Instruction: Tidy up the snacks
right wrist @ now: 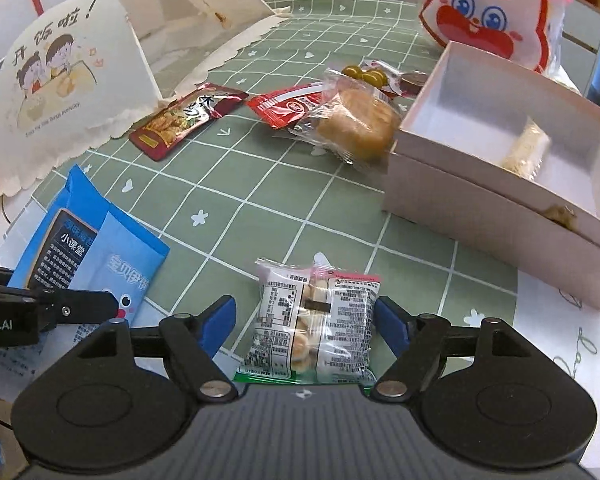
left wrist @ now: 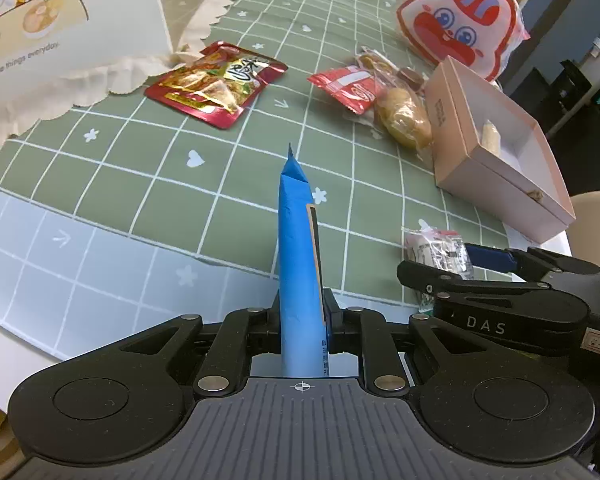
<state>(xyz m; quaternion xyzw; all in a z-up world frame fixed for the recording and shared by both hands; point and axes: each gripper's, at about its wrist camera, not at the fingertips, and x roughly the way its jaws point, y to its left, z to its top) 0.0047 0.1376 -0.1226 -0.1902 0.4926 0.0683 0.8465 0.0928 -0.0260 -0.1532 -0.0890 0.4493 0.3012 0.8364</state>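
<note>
Item: clear biscuit pack [right wrist: 314, 324], flat btwn wide-open right gripper [right wrist: 306, 320] fingers, long axis fwd along them; pink box [right wrist: 480, 208] ahead-right; left gripper [left wrist: 302, 312] clamps blue pouch [left wrist: 298, 264] edge-on.

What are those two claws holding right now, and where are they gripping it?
The left gripper pinches the blue packet by its bottom edge. The right gripper is open around the clear biscuit packet, not gripping it.
</note>
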